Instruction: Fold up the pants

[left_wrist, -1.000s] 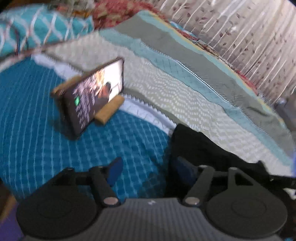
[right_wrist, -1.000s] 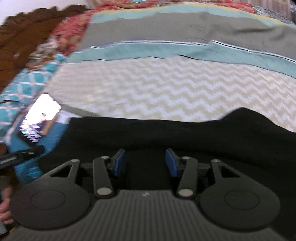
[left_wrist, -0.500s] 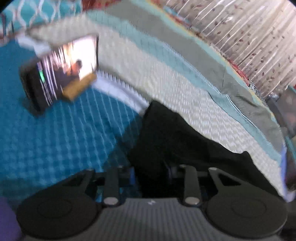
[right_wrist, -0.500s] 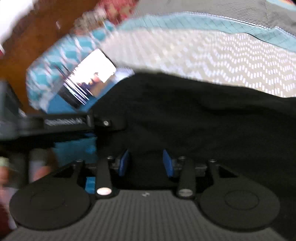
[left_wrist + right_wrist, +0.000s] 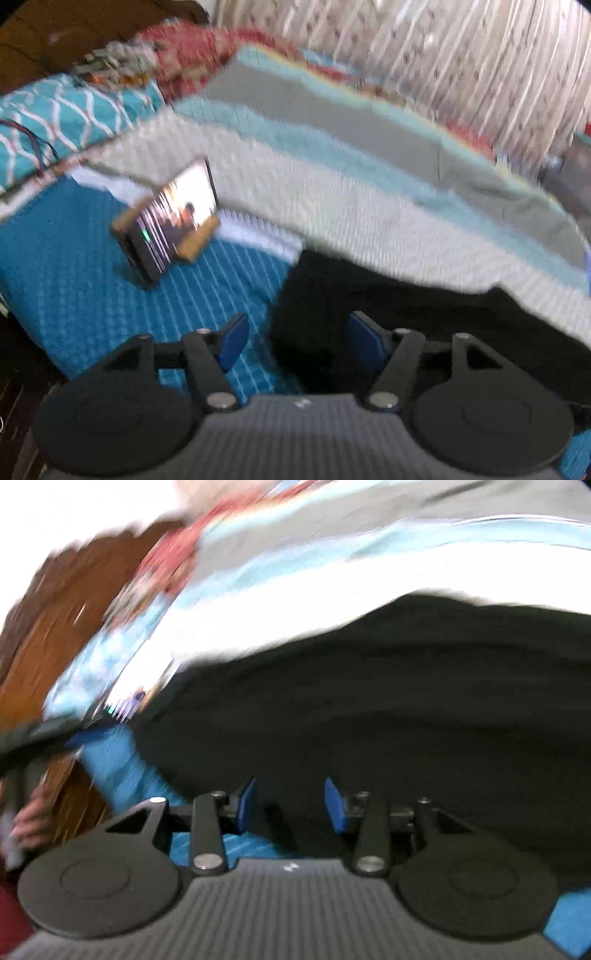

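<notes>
The black pants lie on the bed, spread over the teal quilt and the white zigzag blanket. My left gripper is open over the left edge of the pants, one pad over the quilt and one over the black cloth. In the right wrist view the pants fill most of the frame. My right gripper is open just above the near edge of the black cloth, nothing between its pads. Both views are blurred by motion.
A phone with a lit screen stands on a wooden stand on the teal quilt, left of the pants. Striped blankets and pillows lie behind. Curtains hang at the back. A hand shows at the left.
My left gripper has opened wide and pulled back from the black cloth it was closed around half a second ago. My right gripper has swung quickly over the pants, still open.
</notes>
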`<state>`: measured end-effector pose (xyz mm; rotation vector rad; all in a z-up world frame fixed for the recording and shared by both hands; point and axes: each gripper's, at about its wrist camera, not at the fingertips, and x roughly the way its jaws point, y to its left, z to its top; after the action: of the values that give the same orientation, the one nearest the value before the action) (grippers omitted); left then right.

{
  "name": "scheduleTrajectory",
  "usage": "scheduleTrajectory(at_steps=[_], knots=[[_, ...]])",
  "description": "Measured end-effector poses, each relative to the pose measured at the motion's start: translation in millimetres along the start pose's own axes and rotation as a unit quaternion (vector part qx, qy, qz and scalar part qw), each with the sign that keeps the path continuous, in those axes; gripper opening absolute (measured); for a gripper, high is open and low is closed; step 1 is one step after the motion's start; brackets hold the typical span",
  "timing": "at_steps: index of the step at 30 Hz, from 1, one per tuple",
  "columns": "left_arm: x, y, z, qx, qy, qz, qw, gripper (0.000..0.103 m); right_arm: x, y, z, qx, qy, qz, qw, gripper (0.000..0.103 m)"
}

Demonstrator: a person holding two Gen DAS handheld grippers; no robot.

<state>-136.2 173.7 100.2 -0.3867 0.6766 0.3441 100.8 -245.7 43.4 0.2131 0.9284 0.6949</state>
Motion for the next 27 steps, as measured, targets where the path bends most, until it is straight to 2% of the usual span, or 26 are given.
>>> scheduleTrajectory(at_steps=[2,5,7,9,10,11,13,15,17,20,21,23,25,27], knots=[[-5,-12,10,0.009,-0.012,-0.004,0.9999,0.062,-30,-39,4,0.060,-0.049,-0.035,0.996,0.045],[7,-57,13,0.051,0.002,-0.042,0.9978,0.061,-64,-94,3,0.139,-0.103,-0.071,0.982,0.045],[20,-97,7,0.094,0.022,-0.080,0.9922,0.061,-78,-122,-2,0.165,-0.123,-0.100,0.973,0.045],[35,-141,-6,0.148,0.033,-0.113,0.9819,0.061,-89,-149,-14,0.186,-0.125,-0.154,0.962,0.043],[44,-160,-13,0.171,0.044,-0.117,0.9773,0.061,-94,-160,-21,0.199,-0.124,-0.173,0.957,0.028],[53,-177,-21,0.186,0.062,-0.123,0.9728,0.060,-103,-172,-30,0.221,-0.130,-0.167,0.952,0.006],[69,-207,-36,0.206,0.106,-0.147,0.9618,0.060,-128,-185,-47,0.271,-0.163,-0.154,0.936,0.005],[73,-233,-52,0.240,0.123,-0.165,0.9488,0.060,-149,-185,-58,0.281,-0.206,-0.173,0.921,0.014],[75,-255,-67,0.282,0.125,-0.174,0.9352,0.060,-165,-189,-64,0.282,-0.229,-0.204,0.909,0.038],[80,-282,-87,0.328,0.137,-0.190,0.9151,0.061,-180,-206,-72,0.314,-0.252,-0.201,0.893,0.043],[84,-285,-92,0.334,0.142,-0.192,0.9120,0.061,-184,-215,-75,0.328,-0.262,-0.198,0.886,0.047],[93,-294,-98,0.333,0.165,-0.190,0.9086,0.061,-187,-228,-78,0.349,-0.286,-0.189,0.872,0.065],[108,-295,-103,0.321,0.193,-0.181,0.9092,0.061,-184,-244,-79,0.369,-0.294,-0.180,0.863,0.066],[116,-294,-102,0.309,0.200,-0.181,0.9117,0.061,-192,-267,-84,0.381,-0.310,-0.157,0.857,0.066]])
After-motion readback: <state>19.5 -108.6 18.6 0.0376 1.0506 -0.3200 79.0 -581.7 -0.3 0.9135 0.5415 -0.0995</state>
